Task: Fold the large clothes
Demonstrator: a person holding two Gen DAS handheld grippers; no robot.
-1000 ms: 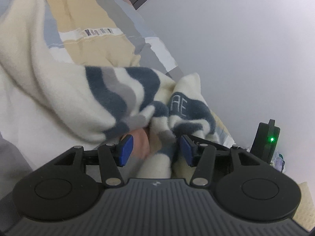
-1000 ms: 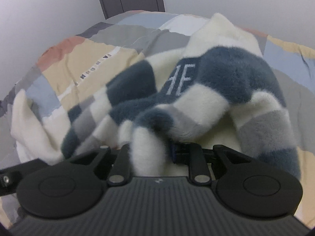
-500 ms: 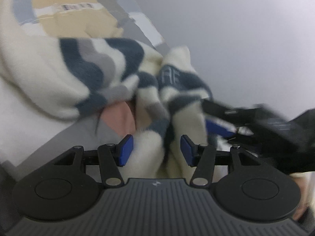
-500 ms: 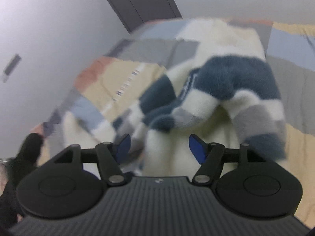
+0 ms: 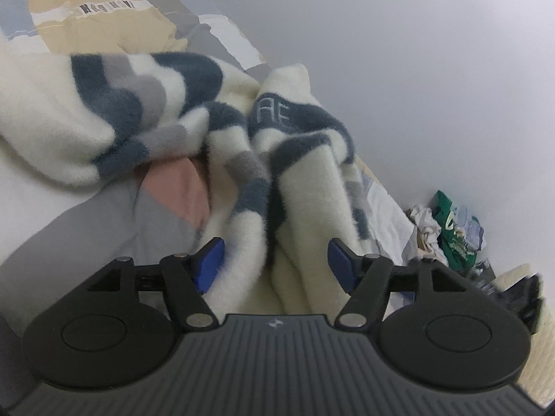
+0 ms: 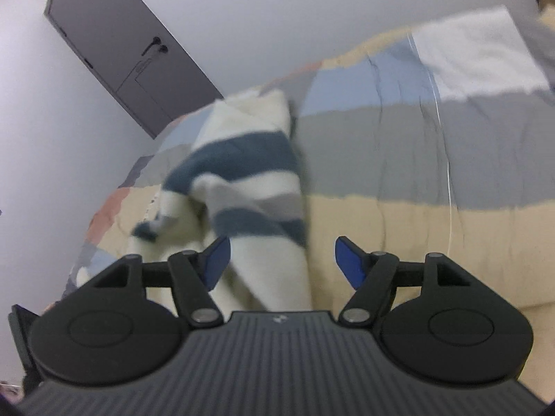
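Fleece sweater point(image 5: 298, 187) heaped near bed's point(image 6: 399, 159) wall edge; right side bare.

Plain pale walls point(image 6: 312, 10) are enclosing the room, and a dark grey door point(image 6: 128, 52) (lever handle showing) is standing shut beyond a bed point(image 6: 399, 159) wearing a patchwork cover. Green packaging and crumpled clutter point(image 5: 447, 228) are lying against the wall.

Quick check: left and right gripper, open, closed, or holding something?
Left gripper: open, just widened; fleece garment lies between the jaws, ungripped.
Right gripper: open, just released the garment.
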